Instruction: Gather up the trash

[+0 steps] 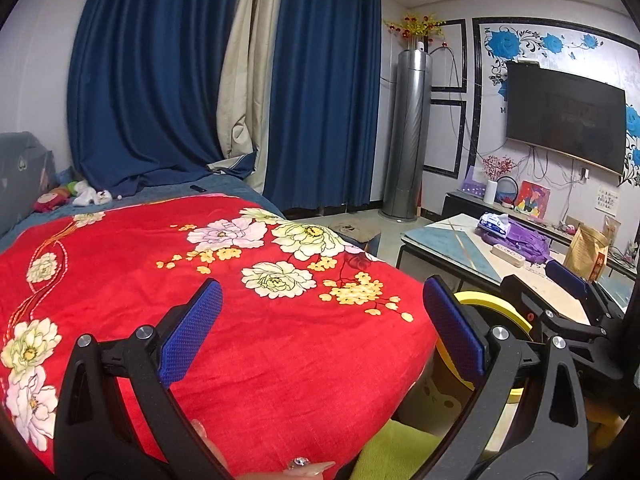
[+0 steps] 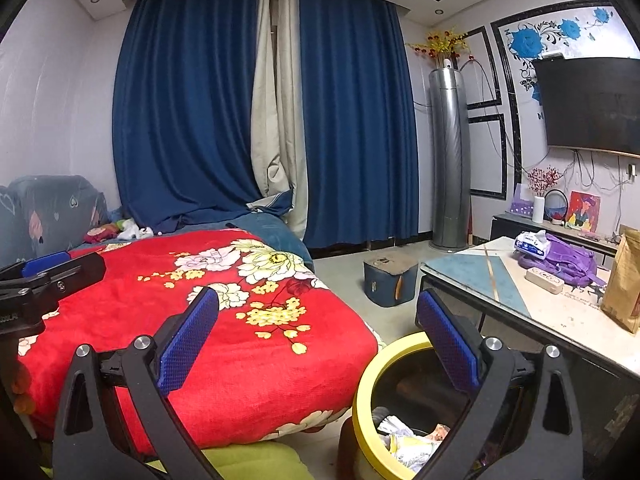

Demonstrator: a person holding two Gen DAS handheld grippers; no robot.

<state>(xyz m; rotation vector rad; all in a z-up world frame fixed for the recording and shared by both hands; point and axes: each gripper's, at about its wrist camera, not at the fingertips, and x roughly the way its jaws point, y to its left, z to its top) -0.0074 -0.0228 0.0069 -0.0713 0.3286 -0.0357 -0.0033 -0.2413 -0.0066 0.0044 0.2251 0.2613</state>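
Note:
A yellow-rimmed trash bin [image 2: 366, 384] stands on the floor between the bed and the table; crumpled paper trash [image 2: 404, 440] lies inside it. Its rim also shows in the left wrist view [image 1: 508, 312]. My right gripper [image 2: 316, 340] is open and empty, held above the bin's left side and the bed edge. My left gripper [image 1: 320, 328] is open and empty over the red flowered blanket [image 1: 200, 280]. The right gripper shows in the left wrist view at the right edge [image 1: 568, 284]; the left gripper's finger shows in the right wrist view at the left [image 2: 46, 259].
A low table [image 2: 560, 312] at the right holds a tissue pack [image 2: 530, 244], purple cloth [image 2: 568, 258], a white power strip [image 2: 544, 278] and a brown paper bag [image 2: 624, 276]. A dark stool [image 2: 390, 280] stands on the floor. Toys [image 2: 116, 230] lie at the bed's far end.

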